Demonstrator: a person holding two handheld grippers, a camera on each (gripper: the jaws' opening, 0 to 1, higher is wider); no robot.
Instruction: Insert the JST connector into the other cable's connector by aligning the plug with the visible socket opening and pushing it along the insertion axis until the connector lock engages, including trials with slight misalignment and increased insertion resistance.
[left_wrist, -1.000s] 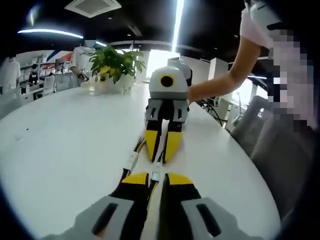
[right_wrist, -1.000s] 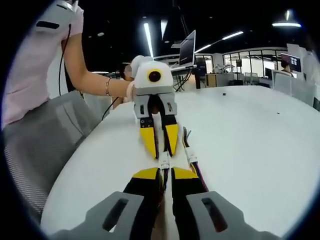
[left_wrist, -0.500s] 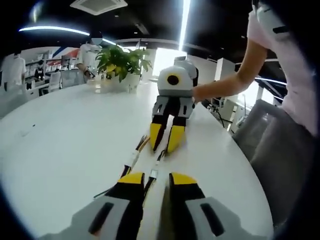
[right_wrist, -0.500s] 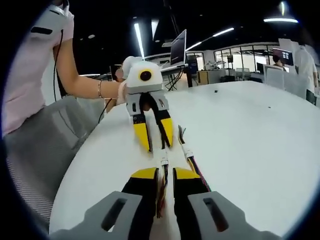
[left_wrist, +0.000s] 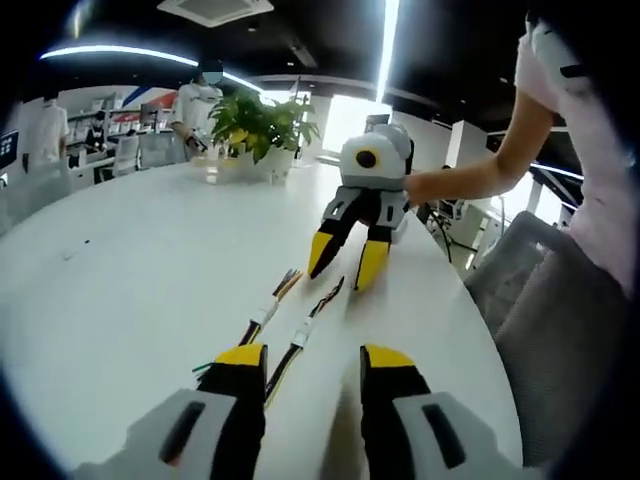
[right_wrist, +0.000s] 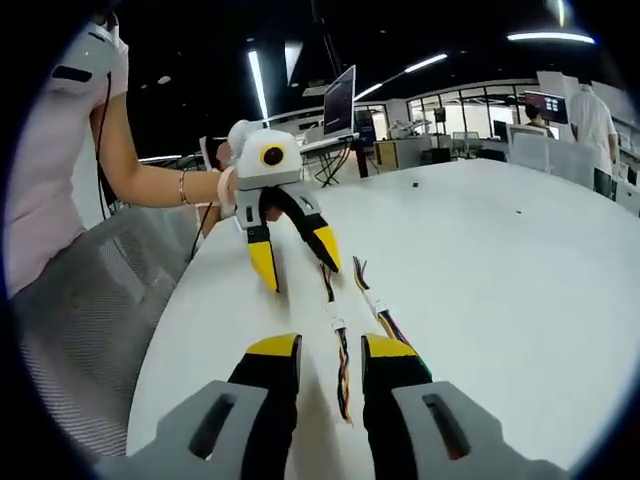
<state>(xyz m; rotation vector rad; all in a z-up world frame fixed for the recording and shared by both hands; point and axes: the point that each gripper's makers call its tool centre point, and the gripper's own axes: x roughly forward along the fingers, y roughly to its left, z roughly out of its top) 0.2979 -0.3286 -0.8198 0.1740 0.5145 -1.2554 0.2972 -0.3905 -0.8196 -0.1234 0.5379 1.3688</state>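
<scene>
both sets of tongs stand wide open and hold nothing: left gripper, right gripper. two wire cables with white jst connectors lie side by side on the white table, near its person-side edge. judged step: released; next, regrasp each cable.

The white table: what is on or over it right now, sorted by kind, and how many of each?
Cables with white connectors: 2, the left cable and the right cable, lying side by side on the table.
Yellow-tipped grippers: 2, the left gripper and the right gripper, both with jaws apart.
Potted plants: 1, the potted plant at the far end.
Total: 5
</scene>
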